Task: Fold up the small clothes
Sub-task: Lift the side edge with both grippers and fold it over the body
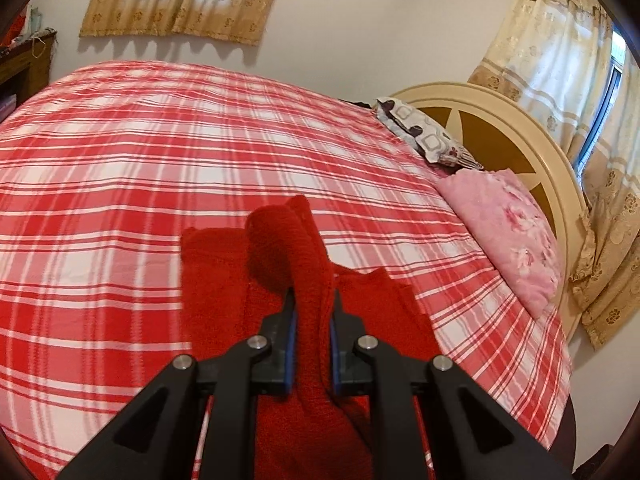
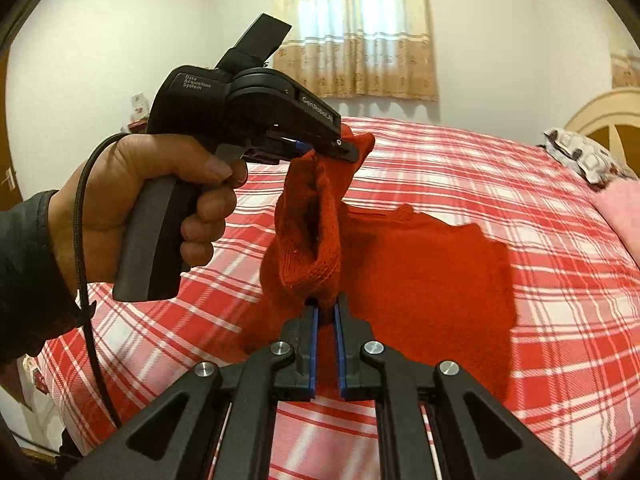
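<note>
Room: plaid bed point(image 1: 120, 160) bare around red knit garment point(image 2: 440, 272).
Garment: edge lifted, body flat.
Left gripper point(image 1: 313, 300): fingers clamped on knit.
Right gripper point(image 2: 326, 304): fingers pinch knit fold.

Coarse red knit garment point(image 2: 420, 264) on smooth woven plaid bedsheet point(image 2: 500, 160)

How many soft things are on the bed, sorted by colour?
Red: 1, the knitted garment, pinched by the left claw and right claw
Pink: 1, the floral pillow
Grey-patterned: 1, the pillow
Total: 3
</note>
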`<move>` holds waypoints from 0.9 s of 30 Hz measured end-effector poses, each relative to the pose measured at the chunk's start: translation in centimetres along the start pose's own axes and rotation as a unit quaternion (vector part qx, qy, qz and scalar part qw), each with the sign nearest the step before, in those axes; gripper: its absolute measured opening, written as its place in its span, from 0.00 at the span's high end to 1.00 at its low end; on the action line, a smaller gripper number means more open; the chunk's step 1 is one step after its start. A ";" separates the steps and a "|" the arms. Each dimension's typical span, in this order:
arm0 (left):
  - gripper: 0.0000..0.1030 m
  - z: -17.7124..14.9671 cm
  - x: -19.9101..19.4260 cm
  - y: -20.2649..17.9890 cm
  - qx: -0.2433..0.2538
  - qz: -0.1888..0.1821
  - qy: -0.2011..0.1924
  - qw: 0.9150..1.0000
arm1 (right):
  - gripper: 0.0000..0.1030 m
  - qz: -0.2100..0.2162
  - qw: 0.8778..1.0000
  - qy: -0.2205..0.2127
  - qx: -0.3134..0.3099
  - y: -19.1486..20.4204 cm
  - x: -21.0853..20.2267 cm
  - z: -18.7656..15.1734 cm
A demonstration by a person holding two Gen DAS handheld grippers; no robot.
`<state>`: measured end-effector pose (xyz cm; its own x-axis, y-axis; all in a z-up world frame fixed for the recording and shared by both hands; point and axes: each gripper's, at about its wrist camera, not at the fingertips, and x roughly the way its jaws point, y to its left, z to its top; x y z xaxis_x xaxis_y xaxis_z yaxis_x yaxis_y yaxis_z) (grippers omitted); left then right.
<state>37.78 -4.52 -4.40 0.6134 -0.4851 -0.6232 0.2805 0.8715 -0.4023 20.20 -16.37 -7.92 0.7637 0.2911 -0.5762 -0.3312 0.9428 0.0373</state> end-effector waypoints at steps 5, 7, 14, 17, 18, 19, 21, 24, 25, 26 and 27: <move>0.87 0.1 2.1 -2.8 0.015 0.000 0.012 1.000 | 0.94 -0.007 1.000 0.005 0.028 -2.4 -1.0 -0.9; 0.87 0.1 2.8 -3.7 0.024 0.001 0.017 1.000 | 0.94 -0.009 0.999 0.010 0.041 -3.3 -1.0 -1.2; 0.87 -0.4 5.7 -6.2 0.048 -0.005 0.041 0.998 | 0.96 -0.015 0.997 0.023 0.070 -5.9 -2.3 -2.6; 0.87 -0.5 6.2 -7.8 0.065 -0.007 0.045 0.997 | 0.96 -0.014 0.995 0.030 0.093 -7.2 -2.7 -3.1; 0.87 -0.5 6.4 -8.2 0.071 -0.007 0.046 0.996 | 0.96 -0.013 0.994 0.033 0.101 -7.5 -2.7 -3.3; 0.87 -0.6 6.6 -8.8 0.079 -0.006 0.047 0.996 | 0.96 -0.013 0.993 0.037 0.108 -7.8 -2.7 -3.5; 0.87 -0.9 7.2 -9.7 0.094 -0.001 0.052 0.994 | 0.96 -0.009 0.991 0.047 0.125 -8.6 -2.5 -4.0; 0.87 -1.7 8.7 -11.1 0.125 0.011 0.061 0.990 | 0.96 -0.002 0.987 0.059 0.149 -9.4 -2.1 -4.8; 0.87 -1.9 9.0 -11.4 0.130 0.009 0.062 0.990 | 0.96 -0.003 0.986 0.063 0.155 -9.6 -2.1 -5.0; 0.87 -2.2 9.3 -11.7 0.137 0.007 0.065 0.988 | 0.96 -0.005 0.985 0.066 0.160 -9.9 -2.0 -5.3; 0.87 -2.6 9.7 -12.1 0.146 0.010 0.066 0.987 | 0.96 -0.004 0.984 0.067 0.164 -10.1 -2.1 -5.5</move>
<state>38.45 -19.94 -7.32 0.5247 -0.4568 -0.7183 0.4830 0.8546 -0.1906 18.93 -27.41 -11.61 0.6786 0.2804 -0.6789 -0.1118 0.9530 0.2817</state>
